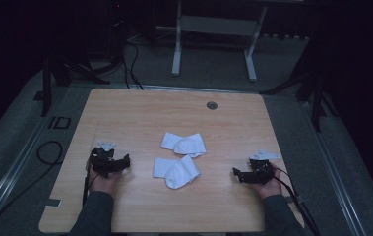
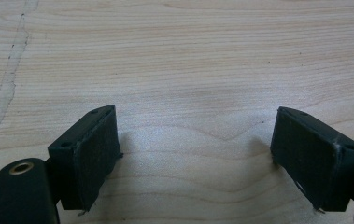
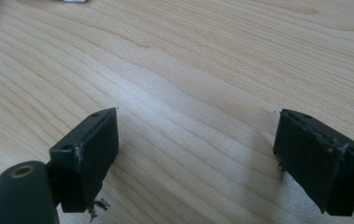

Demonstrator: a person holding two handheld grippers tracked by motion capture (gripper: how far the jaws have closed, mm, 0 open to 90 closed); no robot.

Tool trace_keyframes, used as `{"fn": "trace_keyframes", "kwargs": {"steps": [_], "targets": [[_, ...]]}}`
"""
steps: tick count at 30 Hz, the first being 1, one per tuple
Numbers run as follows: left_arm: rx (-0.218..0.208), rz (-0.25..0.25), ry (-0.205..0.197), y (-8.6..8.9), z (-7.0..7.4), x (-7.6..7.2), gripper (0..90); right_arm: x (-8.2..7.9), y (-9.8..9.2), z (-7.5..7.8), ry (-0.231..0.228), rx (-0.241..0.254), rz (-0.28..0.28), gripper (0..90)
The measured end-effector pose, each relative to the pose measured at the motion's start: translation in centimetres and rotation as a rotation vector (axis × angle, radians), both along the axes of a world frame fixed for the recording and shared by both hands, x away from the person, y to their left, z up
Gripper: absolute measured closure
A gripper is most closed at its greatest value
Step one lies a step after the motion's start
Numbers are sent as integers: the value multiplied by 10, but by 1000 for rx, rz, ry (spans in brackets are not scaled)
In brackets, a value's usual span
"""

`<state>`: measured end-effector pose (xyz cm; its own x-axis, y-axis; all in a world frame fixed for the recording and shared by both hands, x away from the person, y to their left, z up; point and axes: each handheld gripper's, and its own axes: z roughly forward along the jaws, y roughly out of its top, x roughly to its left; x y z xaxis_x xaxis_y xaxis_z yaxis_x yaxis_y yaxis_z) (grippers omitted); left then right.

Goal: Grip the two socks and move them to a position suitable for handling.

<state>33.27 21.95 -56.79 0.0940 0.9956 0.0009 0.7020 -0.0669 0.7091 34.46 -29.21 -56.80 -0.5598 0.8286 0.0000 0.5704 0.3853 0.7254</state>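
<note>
Two white socks (image 1: 180, 160) lie mid-table, well apart from the left gripper (image 1: 123, 162) and right gripper (image 1: 237, 174), both spread wide and empty. Soft cloth could bunch or slide under a shallow pinch (likely pairing work). Bare table (image 1: 139, 113) surrounds them; its near edge sits close behind both hands.

A dim room: wooden table (image 1: 125, 113) on grey floor (image 1: 208, 64), white frame legs (image 1: 176, 49) behind.
</note>
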Motion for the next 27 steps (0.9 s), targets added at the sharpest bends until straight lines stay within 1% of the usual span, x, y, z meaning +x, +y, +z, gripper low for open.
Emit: {"fn": "trace_keyframes", "kwargs": {"steps": [15,27], "targets": [[0,0,0,0,0,0,154,0,0,0,0,0,1,138],[0,0,1,0,0,0,153,2,-1,0,1,0,15,136]]}}
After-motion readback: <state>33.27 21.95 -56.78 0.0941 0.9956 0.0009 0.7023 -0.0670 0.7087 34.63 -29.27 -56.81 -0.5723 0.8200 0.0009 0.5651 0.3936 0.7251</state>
